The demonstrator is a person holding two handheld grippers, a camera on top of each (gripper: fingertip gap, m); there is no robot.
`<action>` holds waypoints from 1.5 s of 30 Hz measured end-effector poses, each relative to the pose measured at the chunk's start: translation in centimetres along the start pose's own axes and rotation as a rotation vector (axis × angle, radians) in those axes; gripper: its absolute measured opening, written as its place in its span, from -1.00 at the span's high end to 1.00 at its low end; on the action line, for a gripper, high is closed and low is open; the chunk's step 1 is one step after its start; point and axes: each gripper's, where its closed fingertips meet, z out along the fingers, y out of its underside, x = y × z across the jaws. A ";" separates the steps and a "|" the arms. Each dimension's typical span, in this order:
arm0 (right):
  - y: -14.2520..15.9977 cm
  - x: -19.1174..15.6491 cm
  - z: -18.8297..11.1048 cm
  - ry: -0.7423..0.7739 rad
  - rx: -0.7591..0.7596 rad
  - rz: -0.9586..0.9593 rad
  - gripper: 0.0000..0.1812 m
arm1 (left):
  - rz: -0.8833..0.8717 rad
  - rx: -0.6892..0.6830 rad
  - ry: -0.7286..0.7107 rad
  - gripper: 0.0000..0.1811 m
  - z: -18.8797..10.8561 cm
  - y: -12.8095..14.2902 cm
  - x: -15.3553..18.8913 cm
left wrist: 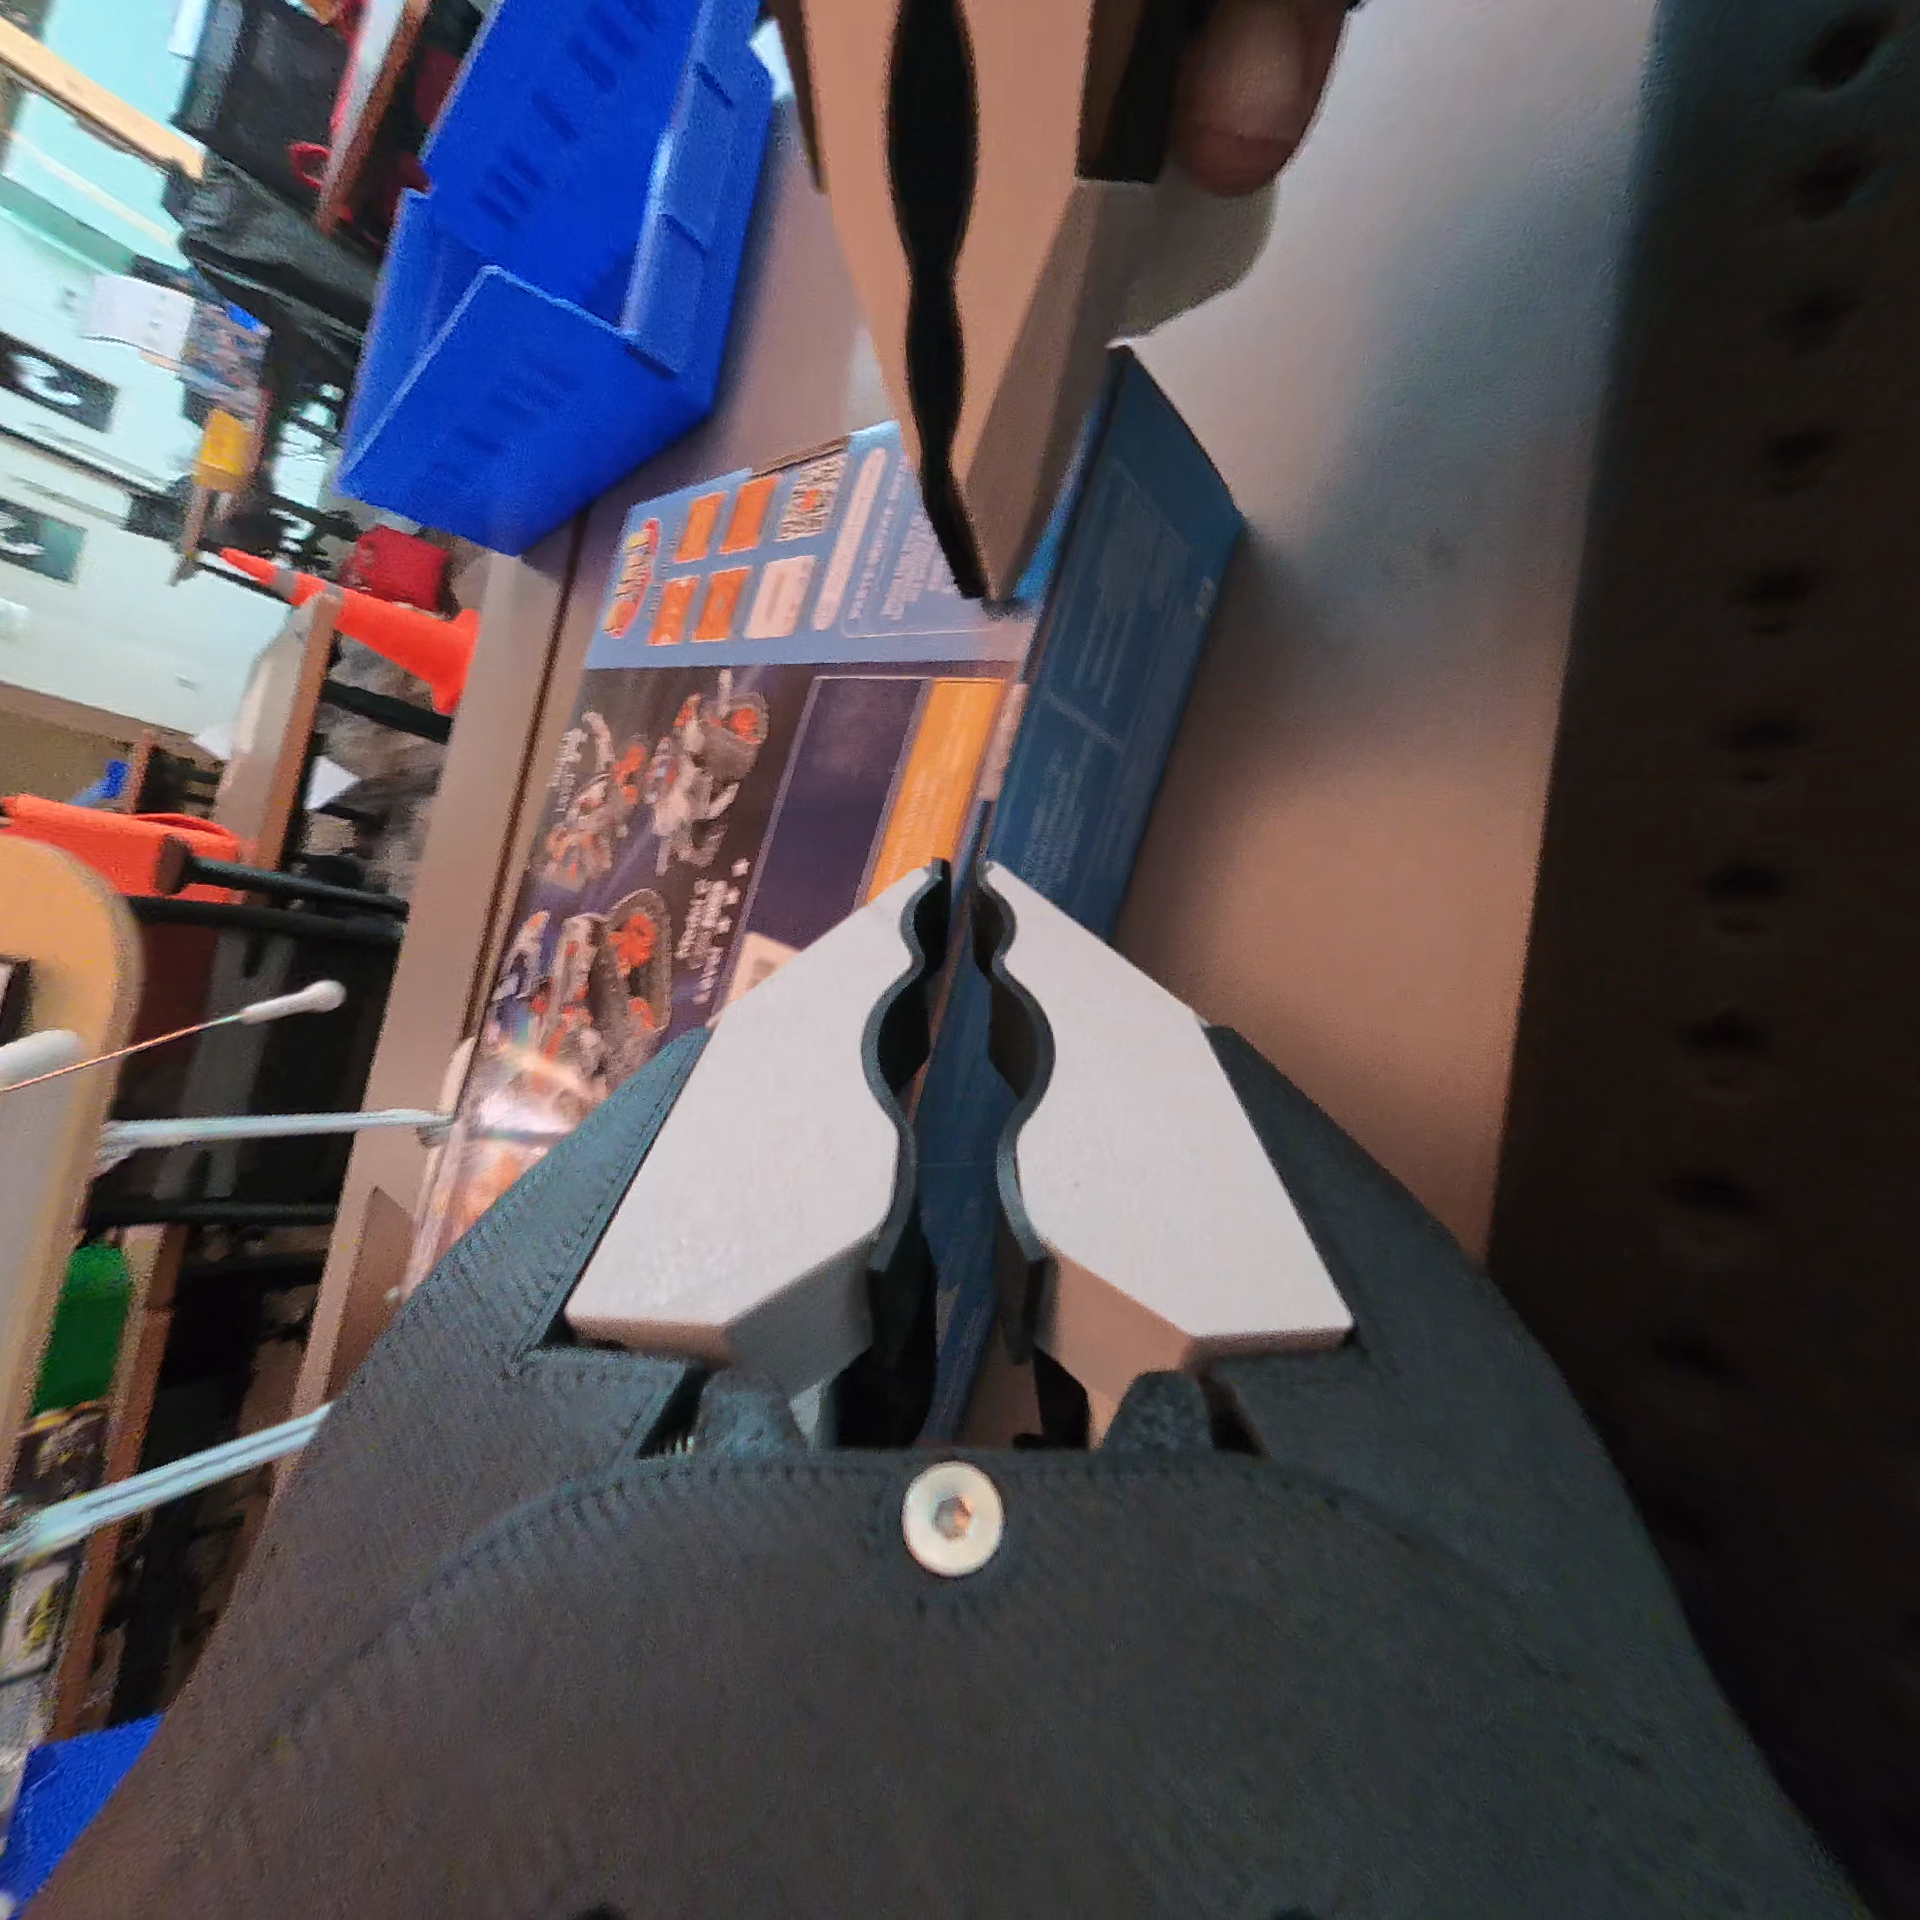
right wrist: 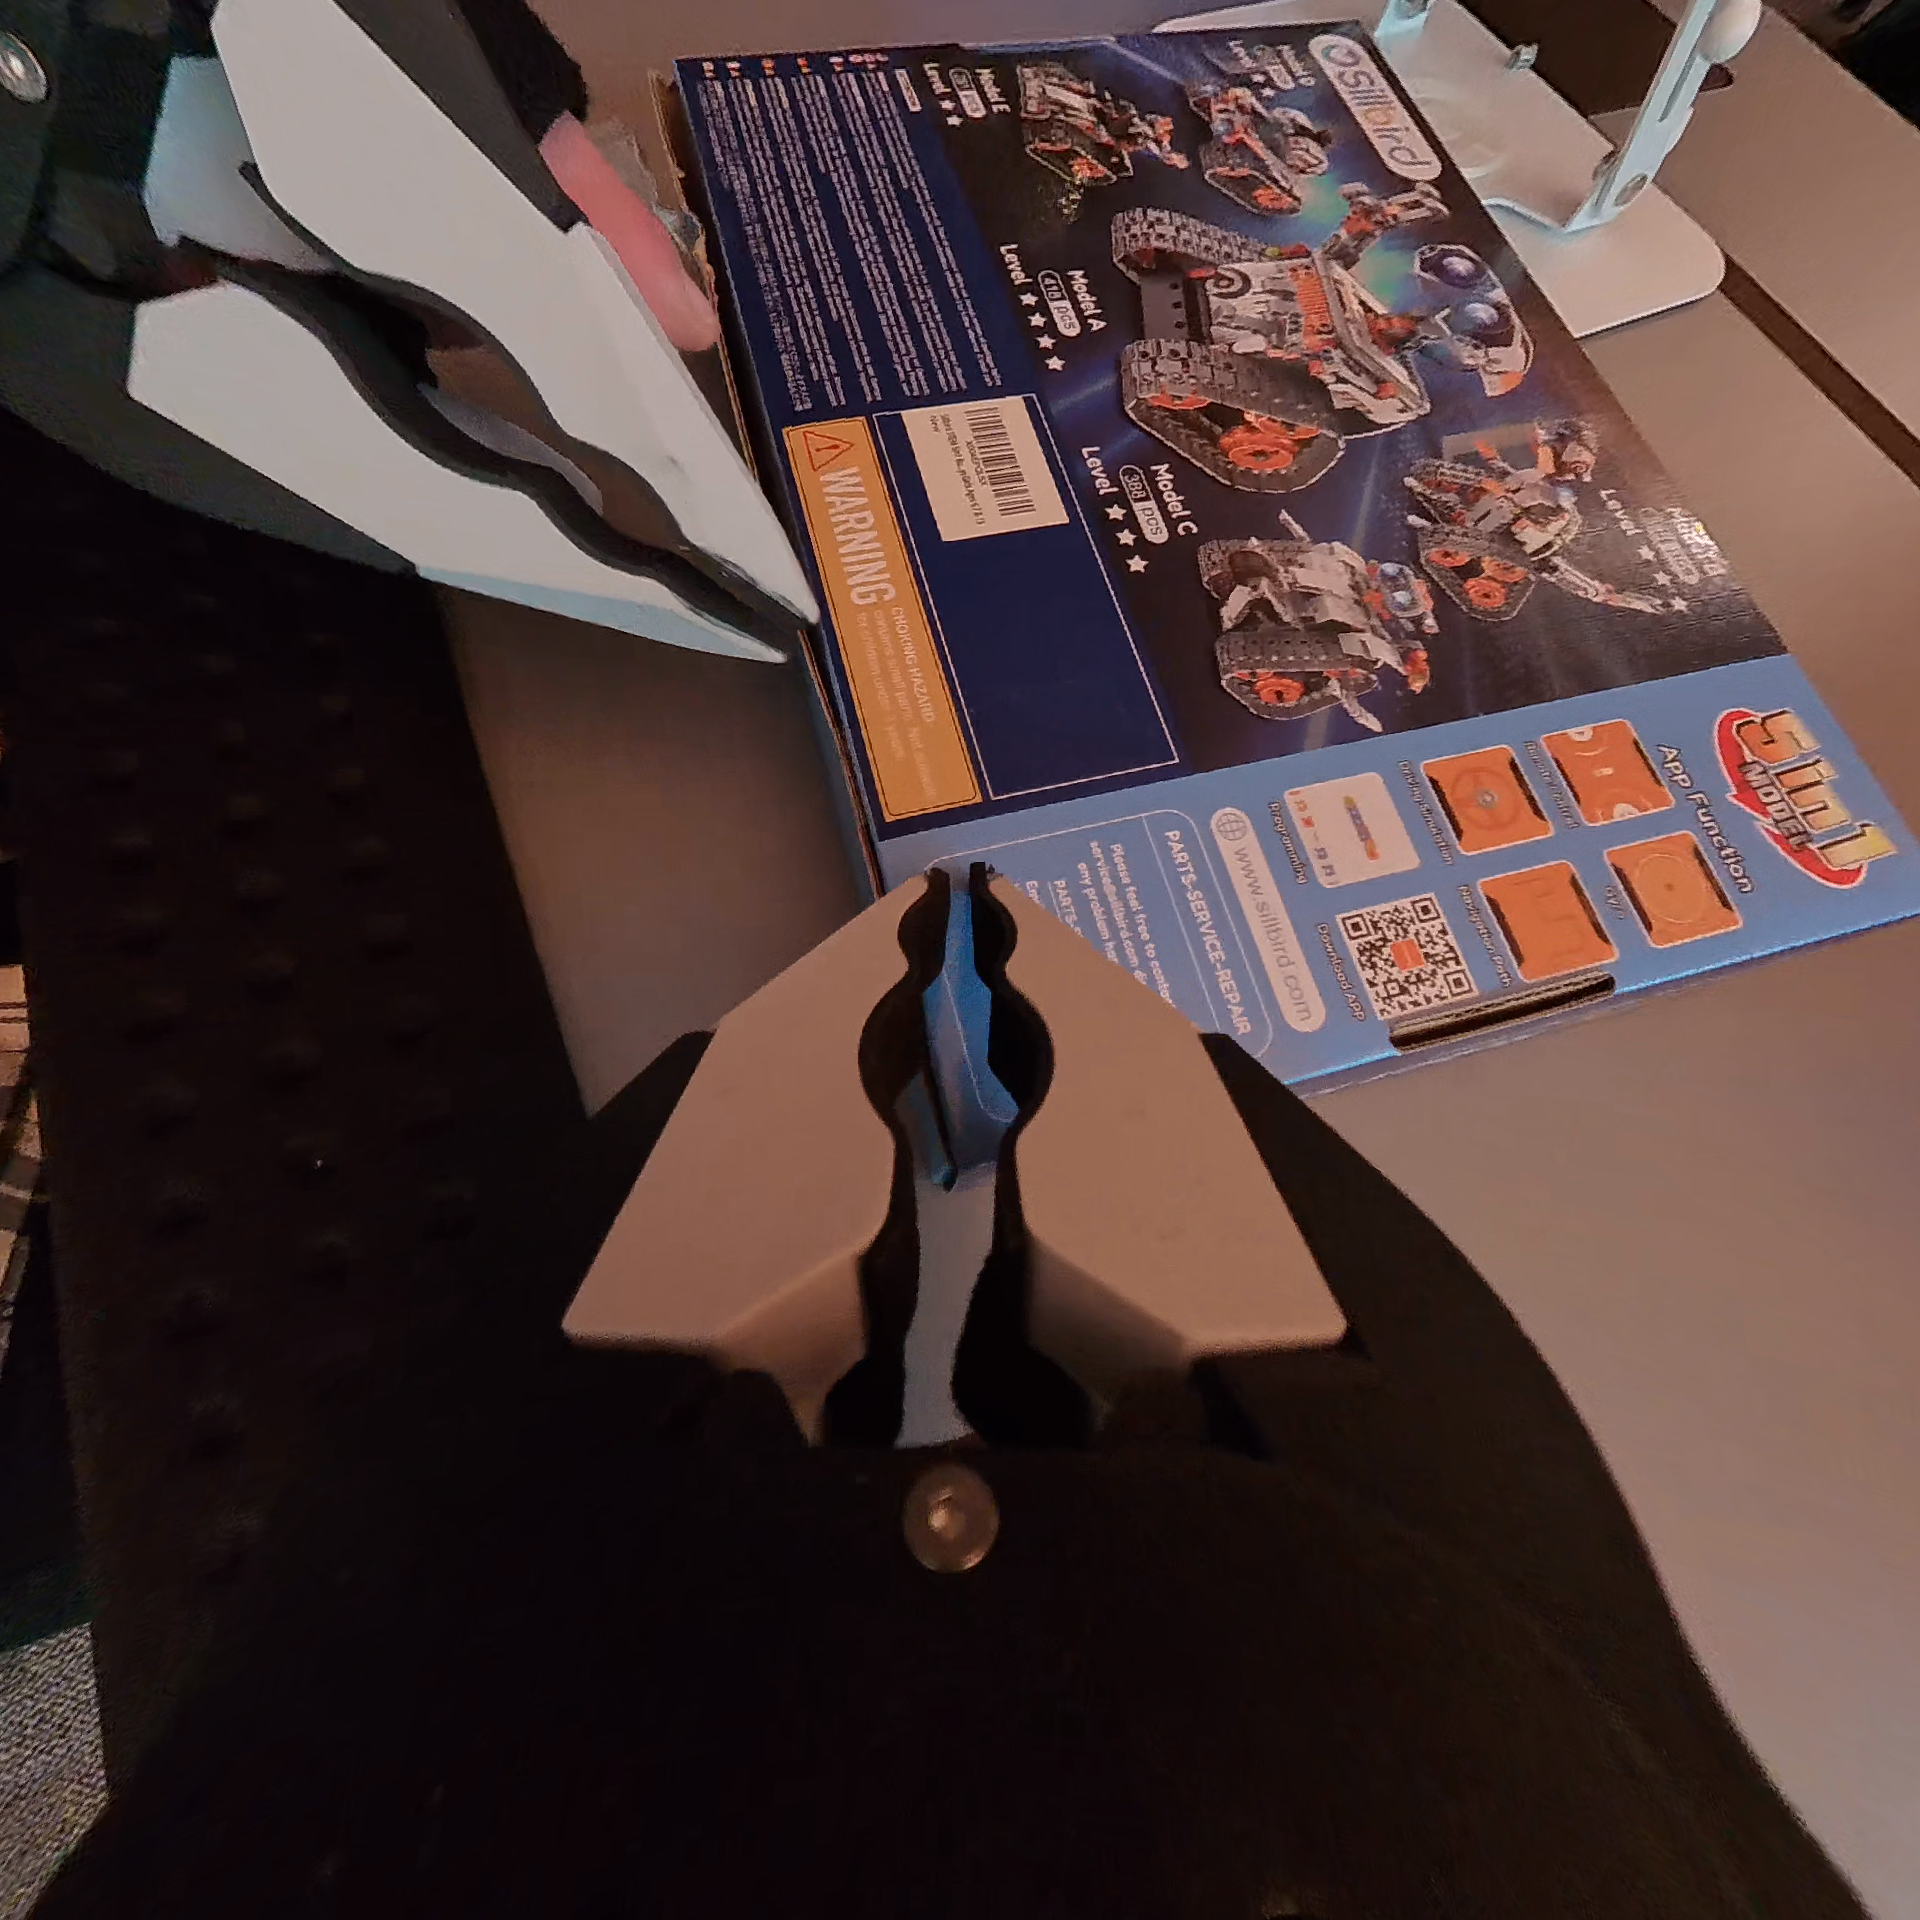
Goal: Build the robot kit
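Observation:
A flat printed cardboard box (left wrist: 727, 831) with toy vehicle pictures lies on the grey table (left wrist: 1351, 727). My left gripper (left wrist: 964, 883) is shut on the box's dark blue long side panel (left wrist: 1122, 623). My right gripper (right wrist: 961, 878) is shut on the light-blue near edge of the same box (right wrist: 1247, 416). The right gripper also shows at the top of the left wrist view (left wrist: 977, 587), tips at the box edge, with a fingertip (left wrist: 1242, 104) behind it. The left gripper shows at the upper left of the right wrist view (right wrist: 795, 623), tips on the side panel.
Blue plastic bins (left wrist: 561, 291) stand past the box's far end, with an orange cone (left wrist: 384, 623) and shelving beyond the table. A white metal stand (right wrist: 1621, 197) sits beside the box. A dark padded surface (right wrist: 208, 935) runs along the table edge (right wrist: 623, 831). My right fingertips sit around 5 centimeters from my left ones.

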 end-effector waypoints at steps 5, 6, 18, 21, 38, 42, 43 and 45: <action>0.1 0.3 0.0 -0.005 0.012 -0.009 0.94 | -0.031 -0.020 0.041 0.86 0.7 -0.1 1.2; 0.1 0.3 -0.1 -0.006 0.017 -0.017 0.93 | -0.030 -0.021 0.036 0.88 0.7 0.0 1.2; 0.1 -0.4 0.2 -0.028 -0.005 -0.057 0.78 | -0.121 0.006 0.090 0.90 0.5 0.1 1.5; 0.2 -0.5 0.3 -0.041 -0.068 -0.079 0.78 | -0.135 0.004 0.118 0.91 0.8 0.2 1.6; 0.2 -0.1 1.0 -0.055 -0.204 -0.246 0.72 | -0.156 0.026 0.284 0.98 1.6 -0.3 2.0; 0.1 0.0 1.2 -0.072 -0.213 -0.261 0.72 | -0.175 0.027 0.313 0.99 1.7 -0.5 2.1; 0.1 0.0 1.2 -0.072 -0.221 -0.268 0.71 | -0.181 0.028 0.325 0.99 1.8 -0.5 2.1; 0.0 0.0 1.3 -0.065 -0.234 -0.282 0.72 | -0.191 0.029 0.338 0.99 1.8 -0.5 2.2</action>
